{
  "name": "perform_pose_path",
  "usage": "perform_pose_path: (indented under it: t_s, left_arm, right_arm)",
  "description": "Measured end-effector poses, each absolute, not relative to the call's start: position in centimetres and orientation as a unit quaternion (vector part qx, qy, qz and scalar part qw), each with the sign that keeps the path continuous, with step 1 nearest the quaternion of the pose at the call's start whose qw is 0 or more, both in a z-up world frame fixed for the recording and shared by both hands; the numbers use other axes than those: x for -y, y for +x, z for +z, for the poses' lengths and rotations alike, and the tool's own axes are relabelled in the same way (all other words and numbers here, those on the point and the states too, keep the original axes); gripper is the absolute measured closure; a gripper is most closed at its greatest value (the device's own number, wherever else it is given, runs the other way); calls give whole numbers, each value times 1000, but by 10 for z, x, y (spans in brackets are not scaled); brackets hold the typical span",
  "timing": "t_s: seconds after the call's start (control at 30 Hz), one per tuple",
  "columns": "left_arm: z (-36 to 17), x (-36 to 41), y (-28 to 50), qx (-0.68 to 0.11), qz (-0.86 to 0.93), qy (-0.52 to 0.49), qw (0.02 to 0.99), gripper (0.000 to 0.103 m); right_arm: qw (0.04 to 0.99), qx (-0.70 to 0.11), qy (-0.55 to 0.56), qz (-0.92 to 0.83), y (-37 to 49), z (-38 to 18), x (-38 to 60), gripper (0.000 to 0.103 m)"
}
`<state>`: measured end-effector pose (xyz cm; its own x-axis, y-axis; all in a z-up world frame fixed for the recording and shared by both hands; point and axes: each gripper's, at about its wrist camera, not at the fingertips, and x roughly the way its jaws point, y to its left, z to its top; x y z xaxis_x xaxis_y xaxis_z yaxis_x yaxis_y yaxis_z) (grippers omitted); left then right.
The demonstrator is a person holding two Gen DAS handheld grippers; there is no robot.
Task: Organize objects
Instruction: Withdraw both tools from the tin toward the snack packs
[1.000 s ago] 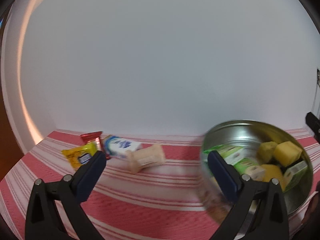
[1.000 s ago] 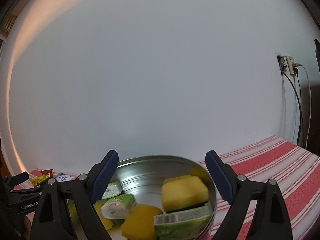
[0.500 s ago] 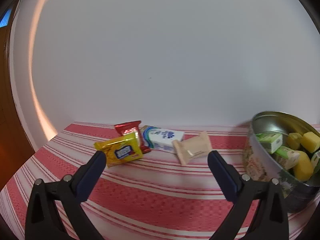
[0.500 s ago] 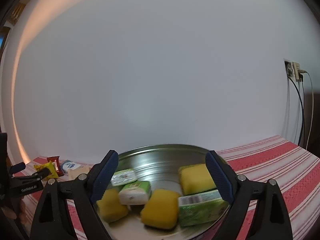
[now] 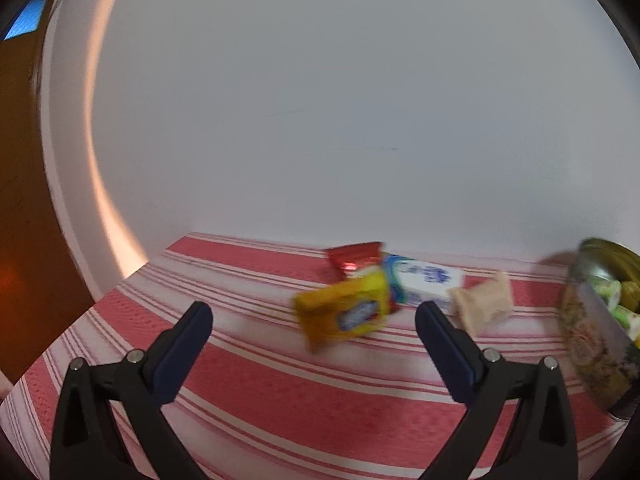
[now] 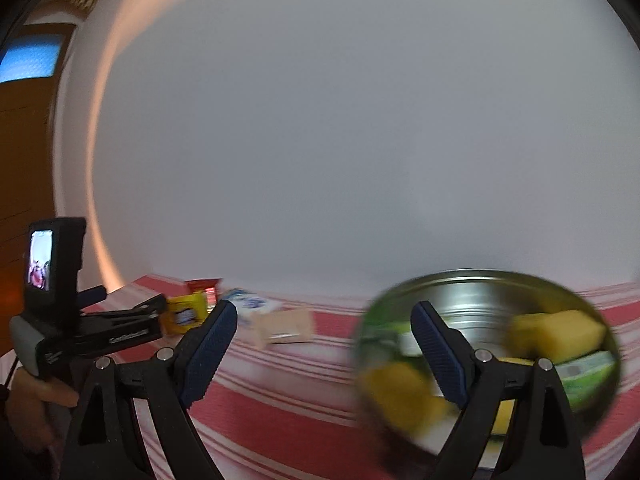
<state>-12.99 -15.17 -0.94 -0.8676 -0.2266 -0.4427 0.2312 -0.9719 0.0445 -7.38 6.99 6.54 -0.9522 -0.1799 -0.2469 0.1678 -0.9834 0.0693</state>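
- Left tongs (image 5: 312, 336): jaws wide apart, holding nothing, above the striped cloth (image 5: 280, 392); since the earlier frame the view has swung left, so the packets sit nearer centre.
- Yellow packet (image 5: 344, 314): between the jaws in frame, overlapping the red packet (image 5: 354, 258) and white packet (image 5: 430, 280); beige packet (image 5: 484, 306) just right.
- Right tongs (image 6: 324, 340): jaws wide apart, empty.
- Tin (image 6: 464, 304): lower right, blurred, shifted right from before; yellow blocks (image 6: 556, 330) and green cartons (image 6: 588, 372) inside.

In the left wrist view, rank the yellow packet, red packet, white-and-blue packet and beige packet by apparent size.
1. yellow packet, though it lies nearest the camera
2. white-and-blue packet and beige packet: too alike to rank
3. red packet, partly hidden behind the yellow one
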Motion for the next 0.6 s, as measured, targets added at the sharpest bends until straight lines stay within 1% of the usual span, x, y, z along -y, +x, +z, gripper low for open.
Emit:
perform_pose_path:
  t_s: [0.13,0.23,0.3,0.4,0.6]
  left_arm:
    - [-13,184,-136,-27,-959,240,151,0]
    - [-16,200,-140,-26,-949,251,187,0]
    - [-18,209,-143,-41,-946,262,189,0]
    - [-21,216,-146,-60,-943,274,176,0]
    - [-25,214,-148,-58,-943,285,163,0]
  right_arm:
    - [122,5,163,-979,-114,53,-31,12]
    - [135,-1,226,-965,-152,42,-8,12]
    - [142,4,253,-957,-174,37,1,12]
    - [129,-21,298,-946,-203,29,13,12]
    - [88,-26,382,-920,-259,-1,13,13]
